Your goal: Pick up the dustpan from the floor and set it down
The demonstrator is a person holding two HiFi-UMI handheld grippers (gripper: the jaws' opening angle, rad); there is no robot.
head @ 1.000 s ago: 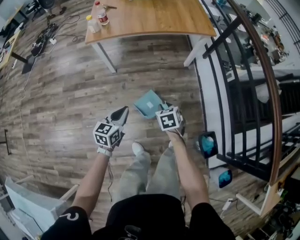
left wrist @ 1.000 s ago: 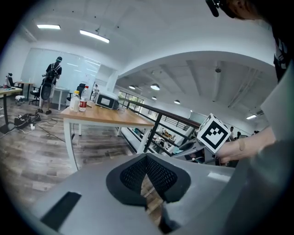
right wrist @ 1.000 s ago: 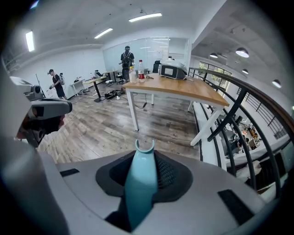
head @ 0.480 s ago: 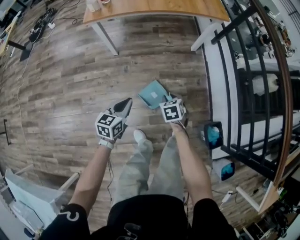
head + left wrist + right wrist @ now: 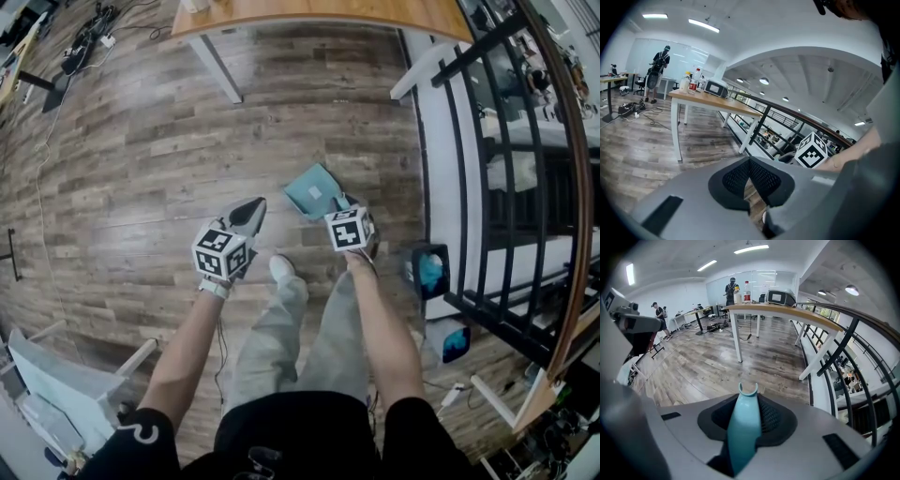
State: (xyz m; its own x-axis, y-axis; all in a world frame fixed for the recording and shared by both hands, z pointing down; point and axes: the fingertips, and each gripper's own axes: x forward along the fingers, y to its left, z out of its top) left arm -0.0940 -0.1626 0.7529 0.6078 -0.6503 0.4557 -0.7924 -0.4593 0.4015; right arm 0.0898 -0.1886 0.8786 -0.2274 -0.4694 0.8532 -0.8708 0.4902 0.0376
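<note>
The teal dustpan [image 5: 314, 190] hangs tilted just ahead of my feet, its pan toward the table; I cannot tell whether it touches the wooden floor [image 5: 141, 169]. My right gripper [image 5: 339, 210] is shut on its handle. In the right gripper view the teal handle [image 5: 743, 427] runs up between the black pads, its notched end poking past the tips of my right gripper [image 5: 747, 404]. My left gripper [image 5: 251, 210] points forward left of the dustpan, apart from it. In the left gripper view my left gripper [image 5: 750, 161] is shut at the tips with nothing between them.
A wooden table [image 5: 309, 14] on white legs [image 5: 217, 70] stands ahead. A black railing [image 5: 487, 169] with a brown handrail runs along the right. Two black devices with teal faces [image 5: 429, 272] lie by its base. Cables [image 5: 84, 28] lie far left. My shoe [image 5: 279, 269] is below the dustpan.
Both grippers have sunk toward the floor, and the dustpan has gone down with the right one. The table has slid toward the top of the head view.
</note>
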